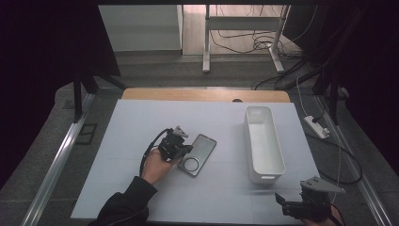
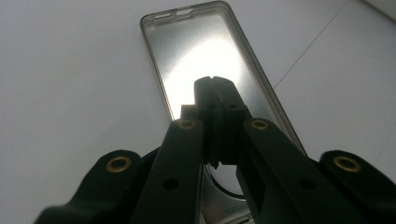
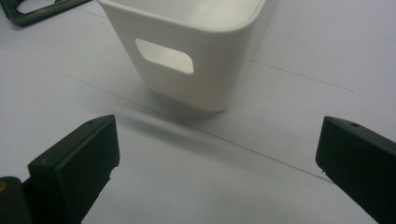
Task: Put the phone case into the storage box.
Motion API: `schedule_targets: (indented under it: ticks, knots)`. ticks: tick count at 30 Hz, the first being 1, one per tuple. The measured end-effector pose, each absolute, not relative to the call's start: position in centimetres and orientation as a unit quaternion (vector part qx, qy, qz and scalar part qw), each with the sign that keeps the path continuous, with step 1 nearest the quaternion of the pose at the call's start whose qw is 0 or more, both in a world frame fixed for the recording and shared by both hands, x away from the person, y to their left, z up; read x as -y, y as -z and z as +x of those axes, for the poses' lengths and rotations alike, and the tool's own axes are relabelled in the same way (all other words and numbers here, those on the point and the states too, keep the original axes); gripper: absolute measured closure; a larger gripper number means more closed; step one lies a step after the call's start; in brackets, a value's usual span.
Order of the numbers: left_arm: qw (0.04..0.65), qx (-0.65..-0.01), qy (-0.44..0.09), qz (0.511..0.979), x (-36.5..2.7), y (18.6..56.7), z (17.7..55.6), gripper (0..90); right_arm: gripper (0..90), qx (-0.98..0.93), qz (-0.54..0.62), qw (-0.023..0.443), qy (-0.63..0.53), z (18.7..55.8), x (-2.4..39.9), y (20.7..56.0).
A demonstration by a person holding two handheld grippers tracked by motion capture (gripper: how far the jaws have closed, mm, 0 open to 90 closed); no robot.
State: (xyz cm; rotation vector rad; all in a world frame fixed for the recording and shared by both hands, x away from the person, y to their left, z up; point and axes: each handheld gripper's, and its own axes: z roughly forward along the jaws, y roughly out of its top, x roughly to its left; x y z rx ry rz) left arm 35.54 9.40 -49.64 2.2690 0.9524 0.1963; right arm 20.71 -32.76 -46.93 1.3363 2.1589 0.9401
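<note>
A clear, dark-tinted phone case (image 1: 203, 147) with a ring near its close end lies flat on the white table sheet (image 1: 141, 122). My left gripper (image 1: 182, 151) rests at the case's left side, held by a hand in a dark sleeve. In the left gripper view its black jaws (image 2: 215, 91) are pressed together over the middle of the case (image 2: 196, 46), and I see nothing between the pads. My right gripper (image 1: 283, 205) hovers at the front right, open (image 3: 217, 140), facing the short end of a white bin (image 3: 187, 84). A corner of the case (image 3: 28, 11) peeks in at the top left.
The long white bin (image 1: 266, 175) stands empty right of the case, its handle hole toward me. A wooden table edge (image 1: 202, 95) runs along the back. A power strip (image 1: 316, 126) and cables lie on the floor at right, beyond a desk frame (image 1: 206, 47).
</note>
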Motion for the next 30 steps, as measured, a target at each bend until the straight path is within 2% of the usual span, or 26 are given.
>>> schedule_targets:
  ticks: [16, 30]
  knots:
    - [0.302, -0.368, -0.078, 0.876, -9.2, 52.0, 35.3, 88.9, 0.0, -0.781, 0.478, 0.215, -0.339, 20.7, 32.7, 46.9]
    - [0.295, -0.386, -0.068, 0.871, -10.0, 52.2, 34.9, 89.0, 0.1, -0.783, 0.476, 0.213, -0.338, 20.7, 32.7, 46.9]
